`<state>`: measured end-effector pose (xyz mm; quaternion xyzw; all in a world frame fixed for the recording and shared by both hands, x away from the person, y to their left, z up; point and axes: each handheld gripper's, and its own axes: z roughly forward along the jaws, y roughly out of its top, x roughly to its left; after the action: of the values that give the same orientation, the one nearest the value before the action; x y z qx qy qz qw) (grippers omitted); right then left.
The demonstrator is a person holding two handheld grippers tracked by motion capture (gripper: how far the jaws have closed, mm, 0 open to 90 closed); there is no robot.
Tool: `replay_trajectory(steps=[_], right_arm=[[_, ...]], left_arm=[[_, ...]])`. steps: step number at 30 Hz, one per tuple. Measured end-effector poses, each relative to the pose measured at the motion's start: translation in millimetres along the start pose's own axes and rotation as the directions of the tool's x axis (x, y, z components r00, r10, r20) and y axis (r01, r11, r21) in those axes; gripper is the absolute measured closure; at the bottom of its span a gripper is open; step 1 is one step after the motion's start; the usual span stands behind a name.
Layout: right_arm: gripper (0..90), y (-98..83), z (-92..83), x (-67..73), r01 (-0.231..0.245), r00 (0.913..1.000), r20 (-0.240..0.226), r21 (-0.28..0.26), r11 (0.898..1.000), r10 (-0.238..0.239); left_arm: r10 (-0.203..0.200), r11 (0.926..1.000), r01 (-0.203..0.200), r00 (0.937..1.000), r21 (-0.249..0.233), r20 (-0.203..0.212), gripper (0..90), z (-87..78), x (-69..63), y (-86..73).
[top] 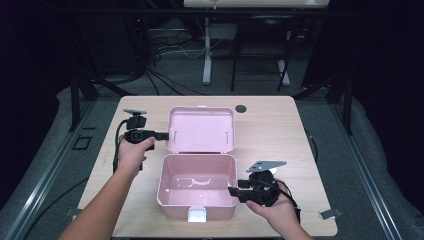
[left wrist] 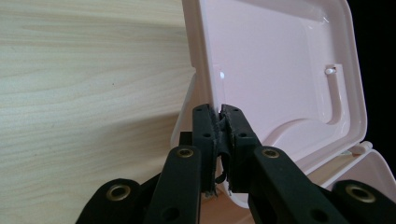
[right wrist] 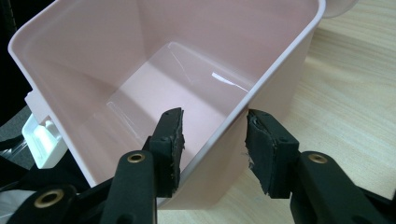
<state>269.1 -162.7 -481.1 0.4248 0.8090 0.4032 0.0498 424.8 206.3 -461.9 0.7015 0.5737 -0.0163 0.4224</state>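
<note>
Pink plastic box (top: 197, 187) sits mid-table near the front edge, glossy smooth walls, rounded corners, nothing inside. Hinged lid (top: 201, 128) stands open behind it, shallow moulded tray shape with a raised lip. White latch (top: 197, 215) on the front wall. Table (top: 280, 130) is pale wood-grain laminate, matte.

Left gripper (left wrist: 217, 122): black jaws clenched on the lid's thin left edge, worn rubber pads pressed flat against it.

Right gripper (right wrist: 214, 140): jaws straddle the box's right wall, one inside, one outside; pads clear of the plastic, not gripping.
</note>
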Motion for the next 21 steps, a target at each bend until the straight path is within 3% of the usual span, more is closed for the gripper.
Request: replay_trajectory(steps=[7,15,17,21], right_arm=[[56.6,-0.6,0.3,0.0,-0.002,1.0000,-0.002,-0.007,1.000,0.002],[56.6,-1.2,-0.1,0.0,-0.003,1.0000,-0.001,-0.007,1.000,0.003],[56.3,-1.6,-0.2,0.5,-0.005,1.0000,0.001,-0.009,1.000,0.005],[55.8,-2.4,-0.1,1.2,-0.008,1.0000,-0.002,-0.007,1.000,0.008]], left_arm=[[-0.013,0.9999,0.013,0.9998,0.011,0.015,84.6,1.4,3.0,0.6],[0.001,0.9994,-0.001,1.0000,0.035,-0.004,84.9,4.7,4.2,0.2],[-0.003,0.9993,0.002,0.9999,0.038,0.016,89.4,3.7,6.4,0.7],[0.004,0.9994,-0.004,1.0000,0.035,0.005,87.8,1.8,8.2,0.7]])
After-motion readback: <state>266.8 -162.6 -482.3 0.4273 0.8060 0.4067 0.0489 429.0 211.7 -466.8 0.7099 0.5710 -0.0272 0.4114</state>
